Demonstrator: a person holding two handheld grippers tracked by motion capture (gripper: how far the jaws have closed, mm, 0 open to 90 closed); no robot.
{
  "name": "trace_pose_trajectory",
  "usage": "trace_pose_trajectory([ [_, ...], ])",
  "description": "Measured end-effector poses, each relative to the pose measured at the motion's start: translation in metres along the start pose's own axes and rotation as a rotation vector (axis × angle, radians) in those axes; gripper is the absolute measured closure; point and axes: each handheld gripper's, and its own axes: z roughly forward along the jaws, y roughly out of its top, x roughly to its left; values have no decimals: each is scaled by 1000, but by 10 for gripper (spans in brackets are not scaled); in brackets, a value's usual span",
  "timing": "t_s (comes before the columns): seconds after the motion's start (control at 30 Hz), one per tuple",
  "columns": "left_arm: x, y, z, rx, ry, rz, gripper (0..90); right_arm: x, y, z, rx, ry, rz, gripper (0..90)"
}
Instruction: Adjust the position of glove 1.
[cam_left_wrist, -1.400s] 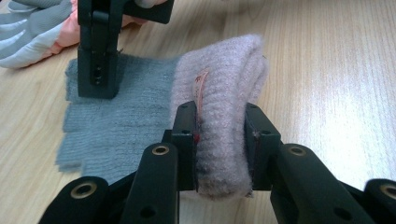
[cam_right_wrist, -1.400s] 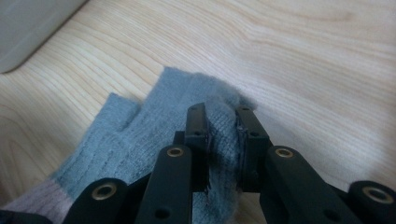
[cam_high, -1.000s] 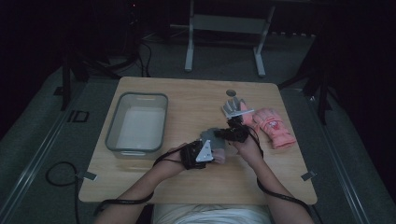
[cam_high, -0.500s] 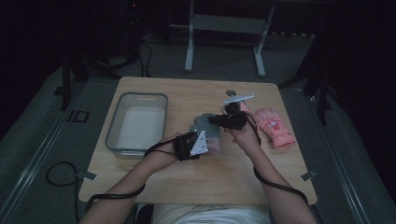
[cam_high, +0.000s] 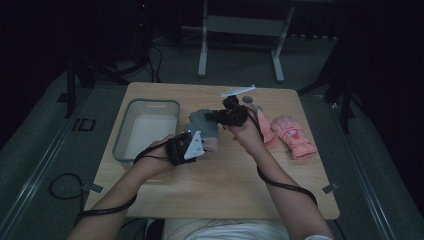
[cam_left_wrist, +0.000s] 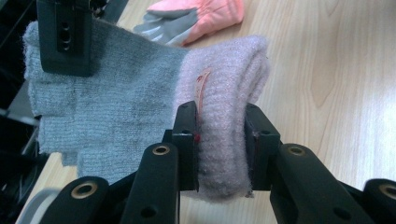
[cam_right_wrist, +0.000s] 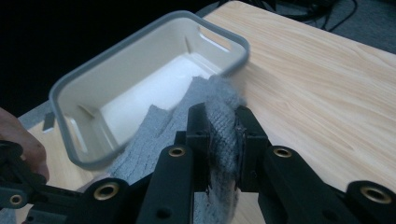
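Two tools are holding one grey knitted glove (cam_high: 204, 124) above the tabletop (cam_high: 210, 175): left tool (cam_left_wrist: 220, 144) is clamping its pink cuff (cam_left_wrist: 231, 116), right tool (cam_right_wrist: 223, 144) is pinching the grey end.

In the high view the glove (cam_high: 202, 122) is half covered by the left gripper (cam_high: 189, 146) and the right gripper (cam_high: 226, 116), and its knit and colours are too dim and small to read. The small round thing (cam_high: 247, 100) behind the right gripper is too small to name. In the left gripper view the glove's pink cuff (cam_left_wrist: 229, 88) is pinched out of sight between the pads, and its grey fingers (cam_left_wrist: 70, 126) run off the left edge behind the other gripper's jaw. In the right gripper view the bin (cam_right_wrist: 84, 79) is blurred, its near corner hidden by the grey knit (cam_right_wrist: 219, 121), and a hand (cam_right_wrist: 21, 140) is cut by the left edge.
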Motion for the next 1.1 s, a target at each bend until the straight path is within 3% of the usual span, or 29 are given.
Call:
trace_pose_trajectory([
  [0.23,8,-17,-17,16,19,-28,703,16,18,17,4,24,-27,793],
  [0.47,15,-42,-36,55,50,-45,702,35,34,45,9,58,-45,794],
  [0.67,21,-63,-43,97,61,-53,702,50,46,71,25,77,-61,794],
  [0.83,34,-88,-50,104,44,-86,702,59,53,92,30,94,-63,793],
  [0.93,39,-99,-52,98,35,-79,701,59,56,106,30,95,-48,793],
  [0.97,44,-107,-53,93,16,-54,701,59,57,109,32,97,-44,793],
  [1.1,54,-117,-49,120,-27,-57,700,58,56,123,45,85,-39,793],
])
